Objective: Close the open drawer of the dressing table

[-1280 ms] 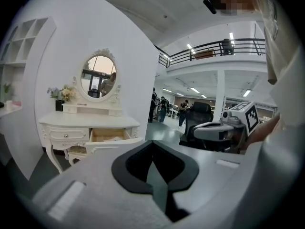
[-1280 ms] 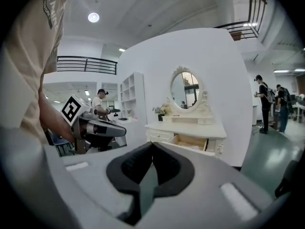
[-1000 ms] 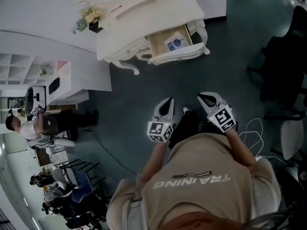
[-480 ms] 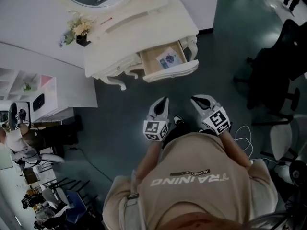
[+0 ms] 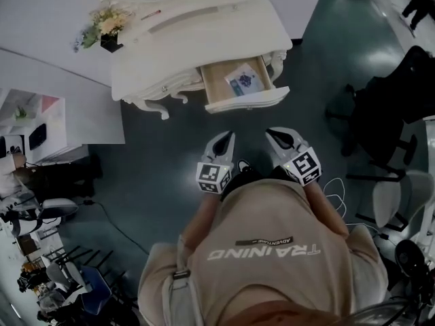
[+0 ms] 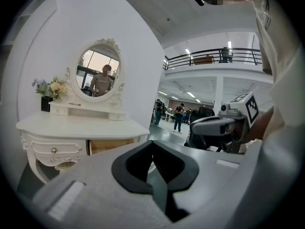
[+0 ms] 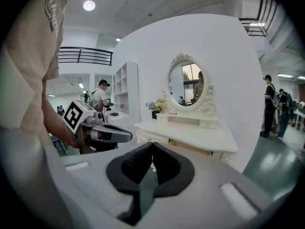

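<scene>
From above, we see the carved white dressing table (image 5: pixel 197 39) at upper centre, its wooden drawer (image 5: pixel 221 83) open, left gripper (image 5: pixel 229 138) and right gripper (image 5: pixel 272 134) apart from it. Left gripper view: our dark padded jaws pinch together, empty. Right gripper view: likewise, below the oval mirror (image 7: pixel 187 82).

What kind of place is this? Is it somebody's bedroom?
Probably not a bedroom: more like a big open hall or studio. The dressing table stands by a white wall, with office chairs nearby, a balcony railing overhead and people standing about.
</scene>
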Tool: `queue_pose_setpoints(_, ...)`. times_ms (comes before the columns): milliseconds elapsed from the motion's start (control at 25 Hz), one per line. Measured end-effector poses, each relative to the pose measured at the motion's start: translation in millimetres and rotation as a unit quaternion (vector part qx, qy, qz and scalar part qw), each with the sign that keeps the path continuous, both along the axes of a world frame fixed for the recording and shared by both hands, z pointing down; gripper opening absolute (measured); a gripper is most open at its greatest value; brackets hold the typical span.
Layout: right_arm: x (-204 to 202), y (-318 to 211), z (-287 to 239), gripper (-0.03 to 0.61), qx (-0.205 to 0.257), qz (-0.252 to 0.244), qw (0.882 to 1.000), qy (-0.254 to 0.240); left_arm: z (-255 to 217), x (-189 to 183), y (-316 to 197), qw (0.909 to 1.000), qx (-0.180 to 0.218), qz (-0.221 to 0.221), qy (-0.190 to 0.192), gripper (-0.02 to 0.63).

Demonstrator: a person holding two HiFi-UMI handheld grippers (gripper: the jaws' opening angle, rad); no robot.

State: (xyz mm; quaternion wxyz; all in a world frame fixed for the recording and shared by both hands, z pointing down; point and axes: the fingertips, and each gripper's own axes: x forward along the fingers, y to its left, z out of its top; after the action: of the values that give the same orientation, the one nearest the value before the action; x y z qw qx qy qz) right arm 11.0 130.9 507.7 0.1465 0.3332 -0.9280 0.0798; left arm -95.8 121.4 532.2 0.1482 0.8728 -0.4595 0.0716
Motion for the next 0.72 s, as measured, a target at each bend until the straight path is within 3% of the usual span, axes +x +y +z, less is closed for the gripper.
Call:
queue_pose_setpoints(280,-5.4,-24.2,7.0,0.005,-0.022,0.008,1.000,0.004,13.0,1.5,-22.2,0.9995,-0.025,0.015,0.011,0.007)
queue_pose_setpoints(480,8.0,-38.3,27.4,0.005,-0.044,0.002,0.999,0.012,28.3,16.7,-43.7,0.9988,-0.043,0.022,-0.004,0.008)
queue_pose_setpoints(720,35.4,-105.7,50.9,0.005,-0.074,-0.017,0.997,-0.007,36.9,37.7,-99.1,0.9976,-0.064,-0.005,-0.028,0.008)
